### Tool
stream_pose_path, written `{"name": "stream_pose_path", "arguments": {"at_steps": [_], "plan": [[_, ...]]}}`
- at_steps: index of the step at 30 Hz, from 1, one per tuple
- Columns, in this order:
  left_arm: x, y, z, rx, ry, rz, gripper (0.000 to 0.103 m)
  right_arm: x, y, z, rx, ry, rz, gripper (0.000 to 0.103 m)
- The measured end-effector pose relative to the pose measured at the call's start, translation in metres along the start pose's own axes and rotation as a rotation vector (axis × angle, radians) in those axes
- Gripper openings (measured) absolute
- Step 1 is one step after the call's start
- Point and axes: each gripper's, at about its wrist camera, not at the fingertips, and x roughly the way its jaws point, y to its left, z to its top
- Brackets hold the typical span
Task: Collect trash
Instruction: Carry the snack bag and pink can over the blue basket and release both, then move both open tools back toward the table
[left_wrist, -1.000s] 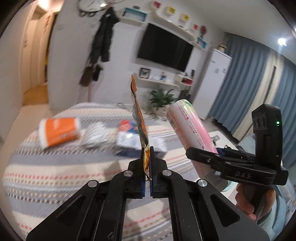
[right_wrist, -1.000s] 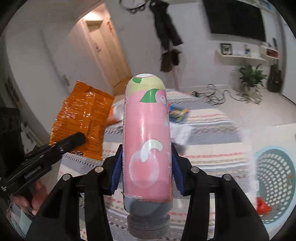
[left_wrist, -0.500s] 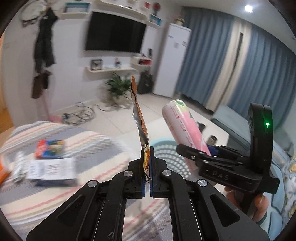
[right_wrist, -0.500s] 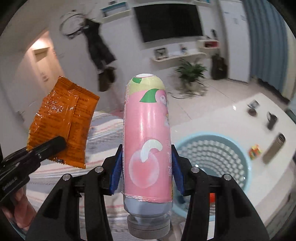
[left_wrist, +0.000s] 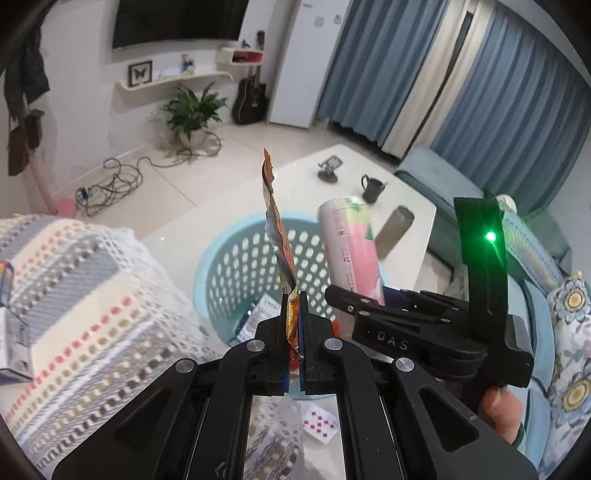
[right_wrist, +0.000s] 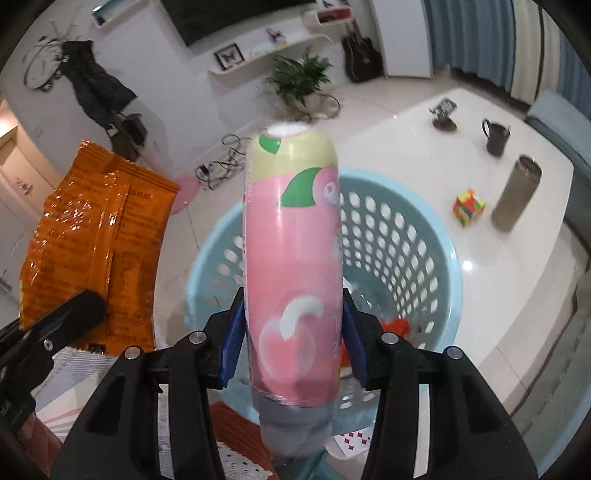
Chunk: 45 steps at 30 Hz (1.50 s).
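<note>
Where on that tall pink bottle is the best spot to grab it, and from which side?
Around the lower body, as the right gripper does: its blue pads press opposite sides of the pink bottle just above the grey cap. The straight round wall there suits flat pads; I'd come from the cap end, since the far end rounds off and might slip.

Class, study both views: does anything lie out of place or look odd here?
Yes: a playing card lies on the floor beside the basket, not in it. The wrapper and bottle are gripped firmly in the tongs above the basket.
</note>
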Motion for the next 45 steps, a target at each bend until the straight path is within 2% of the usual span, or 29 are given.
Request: {"name": "stream_pose_path", "arguments": {"at_steps": [4,7,9,10,16,22,29,35,41,45], "plan": [[0.011,-0.002,-0.003,0.000,0.027,0.001,0.005,0.011,-0.009,-0.004,0.015,0.026,-0.013,0.045],[0.014,-0.003,-0.003,0.007,0.031,0.012,0.020,0.013,-0.014,-0.007,0.028,0.028,-0.030,0.048],[0.011,-0.002,-0.006,0.009,0.027,0.025,0.038,0.011,-0.017,-0.006,0.033,0.022,-0.038,0.049],[0.012,-0.003,-0.005,0.008,0.024,0.028,0.040,0.010,-0.019,-0.006,0.038,0.017,-0.033,0.050],[-0.001,0.003,-0.010,-0.008,0.008,0.034,0.041,-0.007,-0.017,-0.004,0.041,-0.001,-0.019,0.050],[-0.021,0.012,-0.017,-0.034,-0.015,0.042,0.041,-0.021,0.005,-0.008,-0.002,-0.014,-0.009,0.050],[-0.073,0.038,-0.026,-0.082,-0.103,0.069,0.042,-0.054,0.065,-0.010,-0.134,-0.087,0.025,0.050],[-0.133,0.082,-0.043,-0.163,-0.202,0.128,0.046,-0.069,0.142,-0.020,-0.269,-0.124,0.113,0.050],[-0.190,0.146,-0.067,-0.283,-0.280,0.238,0.046,-0.053,0.226,-0.041,-0.392,-0.122,0.189,0.050],[-0.228,0.199,-0.089,-0.397,-0.313,0.323,0.046,-0.031,0.269,-0.056,-0.441,-0.135,0.214,0.050]]}}
